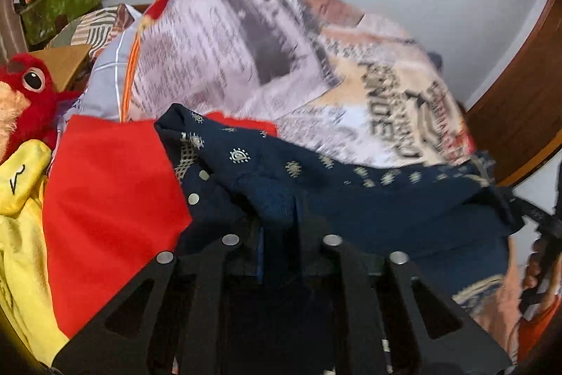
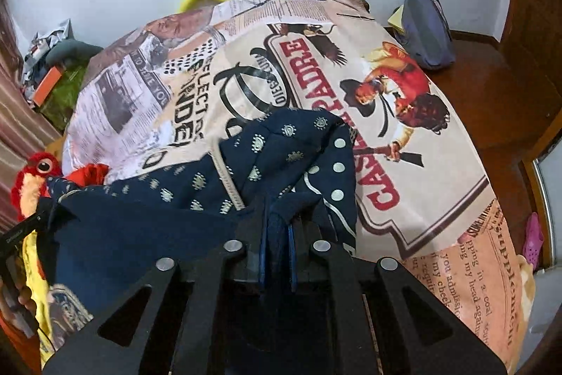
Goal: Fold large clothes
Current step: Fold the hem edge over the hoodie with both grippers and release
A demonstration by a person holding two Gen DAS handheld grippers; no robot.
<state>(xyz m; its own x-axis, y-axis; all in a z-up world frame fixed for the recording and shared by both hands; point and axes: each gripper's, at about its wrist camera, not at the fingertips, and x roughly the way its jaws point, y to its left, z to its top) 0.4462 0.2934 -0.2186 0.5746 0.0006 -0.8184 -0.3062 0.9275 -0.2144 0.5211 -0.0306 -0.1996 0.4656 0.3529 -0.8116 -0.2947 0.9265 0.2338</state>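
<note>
Both the left gripper [image 1: 281,227] and right gripper [image 2: 277,231] pinch the blue dress [image 2: 196,185]; it hangs bunched up; no fold made yet

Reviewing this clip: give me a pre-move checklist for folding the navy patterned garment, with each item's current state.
1. Right gripper pinching the navy garment: ok, cloth clamped between shut fingers.
2. Left gripper gripping the same garment: cannot tell, cloth covers the fingertips.
3. Garment spread flat: not ok, bunched and creased.
4. Printed bedspread free ahead: ok.
5. Red cloth out of the way: not ok, it lies under the garment's edge.
</note>
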